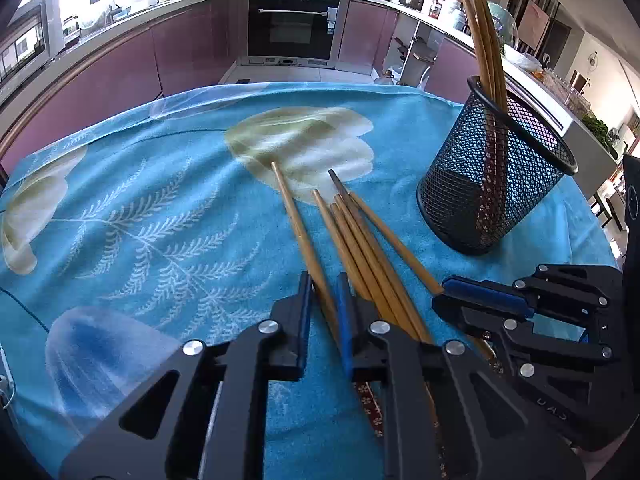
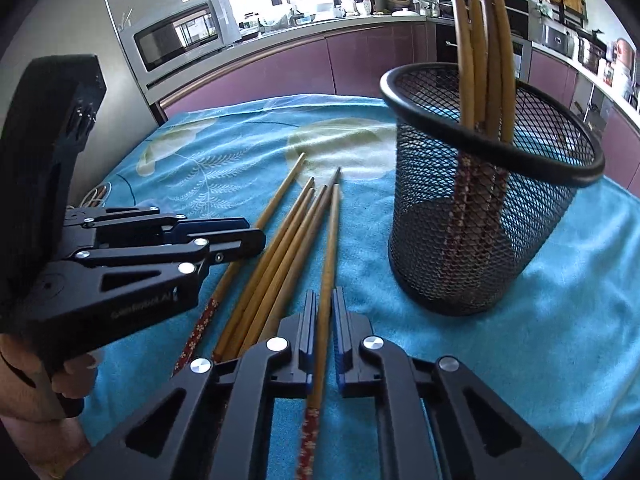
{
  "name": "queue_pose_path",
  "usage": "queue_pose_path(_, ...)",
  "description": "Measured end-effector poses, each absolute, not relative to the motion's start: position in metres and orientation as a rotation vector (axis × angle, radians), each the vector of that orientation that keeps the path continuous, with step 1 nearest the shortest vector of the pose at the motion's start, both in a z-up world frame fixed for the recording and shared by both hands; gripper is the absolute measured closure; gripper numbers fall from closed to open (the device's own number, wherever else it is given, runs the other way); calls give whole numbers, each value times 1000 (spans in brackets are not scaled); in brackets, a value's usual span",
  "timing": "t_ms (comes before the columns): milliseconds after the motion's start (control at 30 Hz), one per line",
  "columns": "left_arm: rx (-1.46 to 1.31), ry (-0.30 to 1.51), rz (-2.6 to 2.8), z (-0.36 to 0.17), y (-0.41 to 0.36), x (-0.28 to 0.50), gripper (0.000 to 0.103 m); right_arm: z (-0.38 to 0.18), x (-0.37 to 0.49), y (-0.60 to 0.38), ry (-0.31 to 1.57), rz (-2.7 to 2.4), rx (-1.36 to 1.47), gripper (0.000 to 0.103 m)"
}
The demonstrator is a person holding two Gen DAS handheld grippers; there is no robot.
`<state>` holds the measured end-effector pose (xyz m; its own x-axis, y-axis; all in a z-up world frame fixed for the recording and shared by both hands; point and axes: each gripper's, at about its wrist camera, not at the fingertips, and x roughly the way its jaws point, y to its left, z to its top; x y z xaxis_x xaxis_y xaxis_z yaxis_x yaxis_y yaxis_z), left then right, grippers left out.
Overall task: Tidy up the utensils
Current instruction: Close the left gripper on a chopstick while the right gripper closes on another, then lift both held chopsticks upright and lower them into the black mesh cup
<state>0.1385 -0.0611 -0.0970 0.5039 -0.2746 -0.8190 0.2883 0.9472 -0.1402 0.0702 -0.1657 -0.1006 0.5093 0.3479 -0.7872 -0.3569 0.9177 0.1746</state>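
Right wrist view: right tool (image 2: 325,312) clamped on one chopstick (image 2: 326,264) beside mesh holder (image 2: 472,240), left tool (image 1: 325,300) on another (image 1: 298,220), likely for dropping in.

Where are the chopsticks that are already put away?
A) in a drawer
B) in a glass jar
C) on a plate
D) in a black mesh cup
D: several chopsticks stand upright inside the black mesh cup on the blue cloth, while the other chopsticks lie flat on the cloth beside it.
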Motion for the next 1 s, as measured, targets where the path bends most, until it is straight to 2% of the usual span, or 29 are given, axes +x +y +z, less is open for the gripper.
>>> queue_pose_path(67,0,985,-334,-97,-62,139,94,-100,69,-170,946,431,7,97)
queue_pose_path(433,-49,924,-364,-75,-52,118,95,-75,47,-185,881,500,51,97)
queue_pose_path(1000,-163,715,-602,19,-32,68,95,-4,18,-229,652,559,165,97)
